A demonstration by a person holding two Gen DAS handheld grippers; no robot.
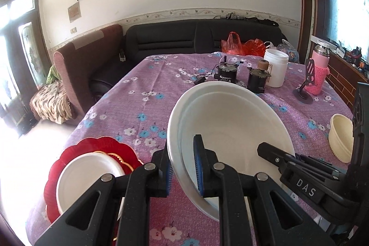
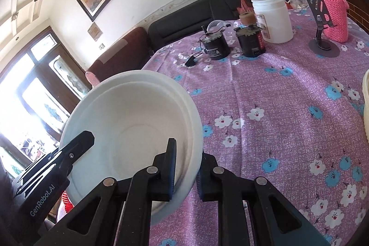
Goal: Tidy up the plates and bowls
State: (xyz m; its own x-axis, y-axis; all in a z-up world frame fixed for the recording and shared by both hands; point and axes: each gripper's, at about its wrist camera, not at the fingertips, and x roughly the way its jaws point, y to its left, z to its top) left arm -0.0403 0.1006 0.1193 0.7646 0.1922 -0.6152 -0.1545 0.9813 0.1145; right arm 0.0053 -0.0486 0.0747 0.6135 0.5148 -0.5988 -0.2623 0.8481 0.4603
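Note:
A white bowl [image 1: 230, 121], with a second rim line inside as if two are nested, hangs tilted above the purple flowered tablecloth [image 1: 147, 107]. My left gripper [image 1: 182, 165] is shut on its left rim, blue pads on either side of the wall. My right gripper [image 2: 186, 167] is shut on the opposite rim of the same white bowl [image 2: 129, 112]. Each view shows the other gripper's finger [image 1: 267, 150] [image 2: 80, 142] lying inside the bowl. At the near left a red scalloped plate [image 1: 96, 149] carries a white dish [image 1: 87, 174]. A cream ribbed bowl [image 1: 341, 137] stands at the right.
Across the table stand two black motors [image 2: 215, 47] [image 2: 251, 43], a white jar [image 2: 272, 17], a grey phone stand [image 2: 322, 45] and a pink knitted bottle [image 2: 334, 13]. A dark sofa [image 1: 203, 38] with red bags runs behind. The table's left edge [image 1: 76, 128] drops to the floor.

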